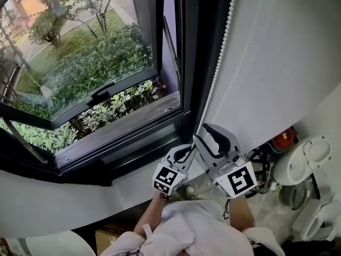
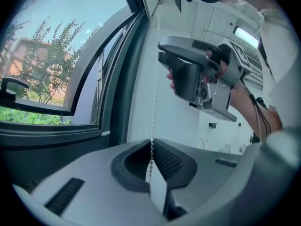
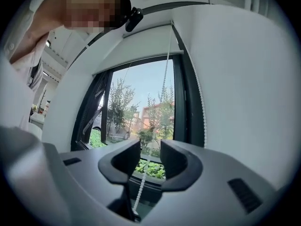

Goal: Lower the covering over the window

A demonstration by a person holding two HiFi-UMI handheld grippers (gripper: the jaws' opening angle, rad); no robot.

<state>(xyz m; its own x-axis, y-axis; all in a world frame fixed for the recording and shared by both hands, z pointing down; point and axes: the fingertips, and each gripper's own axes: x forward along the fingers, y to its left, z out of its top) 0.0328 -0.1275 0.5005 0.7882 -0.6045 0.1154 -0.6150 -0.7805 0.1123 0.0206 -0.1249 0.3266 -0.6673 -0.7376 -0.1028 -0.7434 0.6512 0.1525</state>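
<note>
A white bead chain (image 1: pixel 218 63) hangs down the white wall just right of the dark window frame (image 1: pixel 186 63). My left gripper (image 1: pixel 191 149) is shut on a low part of the chain (image 2: pixel 151 147), which rises straight up from its jaws. My right gripper (image 1: pixel 206 131) is just above it, and in the left gripper view it (image 2: pixel 197 74) hangs over the chain. Its jaws stand open, with the chain (image 3: pixel 140 189) running through the gap between them, clear of the pads. The white blind (image 3: pixel 136 46) is rolled high, its lower edge near the window's top.
A window sash (image 1: pixel 101 92) with a dark handle is tilted open over green plants outside. A white sill (image 1: pixel 53 207) runs below the window. White appliances (image 1: pixel 306 159) and a red object (image 1: pixel 285 137) stand at the lower right.
</note>
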